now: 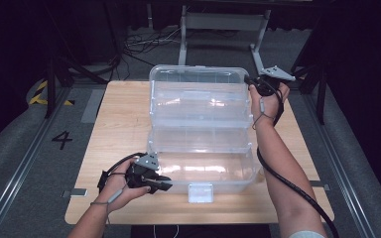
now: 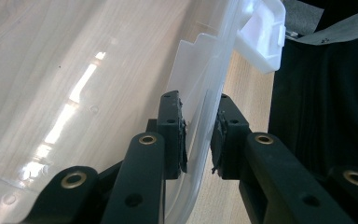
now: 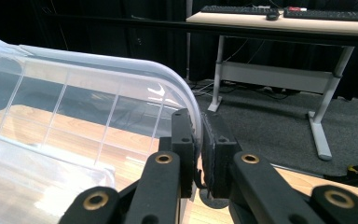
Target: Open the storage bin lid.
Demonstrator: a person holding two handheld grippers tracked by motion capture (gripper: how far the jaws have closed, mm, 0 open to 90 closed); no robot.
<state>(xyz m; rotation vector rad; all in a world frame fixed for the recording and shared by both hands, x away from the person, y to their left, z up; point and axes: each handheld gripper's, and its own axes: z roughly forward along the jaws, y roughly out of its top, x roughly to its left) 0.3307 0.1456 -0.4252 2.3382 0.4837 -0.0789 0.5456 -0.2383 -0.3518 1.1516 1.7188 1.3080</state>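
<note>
A clear plastic box (image 1: pixel 203 134) stands open in the middle of the wooden surface (image 1: pixel 119 124), its raised lid (image 1: pixel 198 79) pinched at the upper right corner by the right gripper (image 1: pixel 256 85), while the left gripper (image 1: pixel 164 185) fingers (image 2: pixel 172 135) clasp the front wall at lower left.

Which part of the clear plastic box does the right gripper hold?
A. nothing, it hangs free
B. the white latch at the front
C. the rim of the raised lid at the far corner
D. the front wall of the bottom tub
C: the right gripper has its jaws closed on the curved rim of the raised lid.
</note>
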